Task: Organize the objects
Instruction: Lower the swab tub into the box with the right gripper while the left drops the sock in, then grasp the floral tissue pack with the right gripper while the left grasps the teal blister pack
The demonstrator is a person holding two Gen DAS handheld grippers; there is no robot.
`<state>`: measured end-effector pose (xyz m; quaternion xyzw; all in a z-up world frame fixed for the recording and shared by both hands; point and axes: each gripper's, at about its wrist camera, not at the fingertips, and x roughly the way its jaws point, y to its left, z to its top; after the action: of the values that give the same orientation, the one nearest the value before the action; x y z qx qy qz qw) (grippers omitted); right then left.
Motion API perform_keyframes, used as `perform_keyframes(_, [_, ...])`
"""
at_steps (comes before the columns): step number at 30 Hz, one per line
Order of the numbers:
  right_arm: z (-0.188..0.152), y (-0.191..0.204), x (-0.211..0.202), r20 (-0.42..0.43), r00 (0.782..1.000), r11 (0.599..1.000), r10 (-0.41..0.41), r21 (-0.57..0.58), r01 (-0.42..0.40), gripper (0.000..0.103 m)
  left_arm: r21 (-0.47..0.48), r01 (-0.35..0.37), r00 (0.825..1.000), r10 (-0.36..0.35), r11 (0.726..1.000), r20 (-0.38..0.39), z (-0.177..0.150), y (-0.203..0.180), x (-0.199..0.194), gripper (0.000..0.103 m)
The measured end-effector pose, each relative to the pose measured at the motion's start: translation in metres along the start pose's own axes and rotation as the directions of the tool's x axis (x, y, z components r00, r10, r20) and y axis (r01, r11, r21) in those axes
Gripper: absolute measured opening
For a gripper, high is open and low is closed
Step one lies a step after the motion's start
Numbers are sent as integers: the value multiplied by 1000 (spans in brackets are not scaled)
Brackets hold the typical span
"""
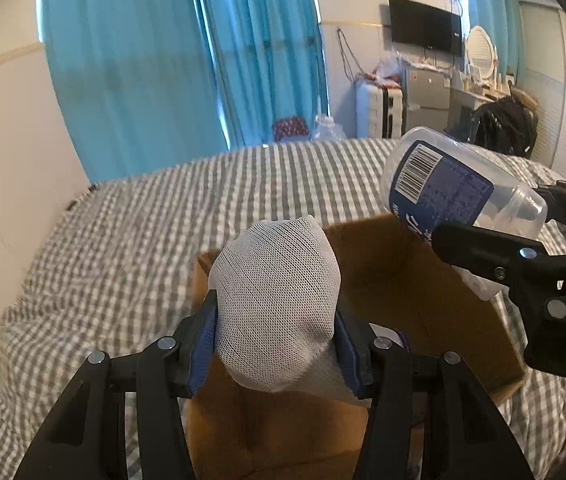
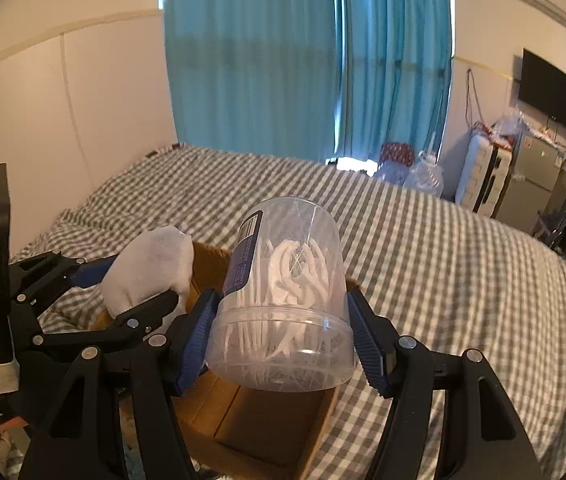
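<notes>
My left gripper (image 1: 277, 344) is shut on a white mesh sock bundle (image 1: 275, 300) and holds it above an open cardboard box (image 1: 463, 320) on the bed. It also shows in the right wrist view (image 2: 151, 268). My right gripper (image 2: 283, 328) is shut on a clear plastic jar of white floss picks (image 2: 283, 296) with a blue label, held tilted over the same box (image 2: 267, 428). In the left wrist view the jar (image 1: 455, 188) hangs over the box's right far corner, held by the right gripper (image 1: 495, 236).
The box sits on a bed with a grey checked cover (image 1: 143, 232). Teal curtains (image 1: 163, 60) hang behind. A suitcase (image 2: 483, 172), a small fridge (image 2: 531, 180), a wall TV (image 1: 423, 24) and plastic bottles (image 2: 423, 176) stand beyond the bed's far side.
</notes>
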<state>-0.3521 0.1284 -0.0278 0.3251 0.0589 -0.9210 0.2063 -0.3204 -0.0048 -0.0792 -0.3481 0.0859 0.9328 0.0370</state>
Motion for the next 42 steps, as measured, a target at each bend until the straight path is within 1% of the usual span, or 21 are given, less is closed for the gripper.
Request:
perform_keyframes(7, [-13,5,27,-43,999,1000,22,6,-22,64,18,31,999,-30,999,-36,-5,-8,21,54])
perform_keyframes(11, [-16,3,36,-45,998,999,45,22,-44,64,5,48,997,-48,999,-56,-10,-7,26,56])
perform_keyframes(15, [-15,3,27,1,1000,999,19,35,-19,64,-27,70,994,-72,997,-82,-15,-5,28,61])
perform_keyframes(16, [-14,1,23,9,1000,999,19,45,-19,67,-29,72,993,-74,997,-89,-16,-5,27,61])
perform_keyframes(17, [-13,-1,19,13,1000,998,18,55,-19,70,-27,67,993,-70,997,-93,-17,-5,25,65])
perform_keyframes(18, [-12,-3,15,17,1000,998,15,64,-16,73,-23,53,994,-55,998,-94,-18,-6,22,71])
perform_keyframes(19, [-11,-5,10,20,1000,997,9,71,-10,74,-18,36,996,-37,999,-84,-18,-7,17,74])
perform_keyframes(21, [-9,-8,-2,28,1000,997,-1,77,-1,75,-19,8,998,-10,1000,-59,-17,-7,4,91])
perform_keyframes(22, [-8,-10,-11,31,999,997,-5,79,2,76,-25,0,999,-1,1000,-51,-16,-6,-3,94])
perform_keyframes(24, [-5,-11,-27,41,999,997,-13,80,10,78,-35,-14,999,13,999,-35,-12,-5,-21,95])
perform_keyframes(28, [-1,-11,-75,89,995,997,-51,66,45,86,-62,-7,1000,7,998,7,-1,-1,-59,95])
perform_keyframes(30, [0,-10,-100,116,991,996,-68,64,61,88,-75,-12,999,14,997,34,3,0,-81,100])
perform_keyframes(32, [2,-10,-123,138,987,995,-83,68,75,91,-88,-22,997,28,996,65,5,1,-106,101])
perform_keyframes(33, [2,-12,-135,150,985,994,-90,73,79,94,-93,-25,997,32,995,75,7,0,-115,103])
perform_keyframes(37, [0,-10,-179,204,973,992,-111,75,97,103,-107,-35,993,47,994,112,10,-3,-152,103])
perform_keyframes(40, [-4,-6,-209,240,963,991,-125,71,111,103,-110,-50,988,65,993,143,5,-7,-177,103])
perform_keyframes(42, [-6,-5,-224,247,961,992,-122,60,110,103,-114,-60,984,78,992,159,-1,-8,-193,103])
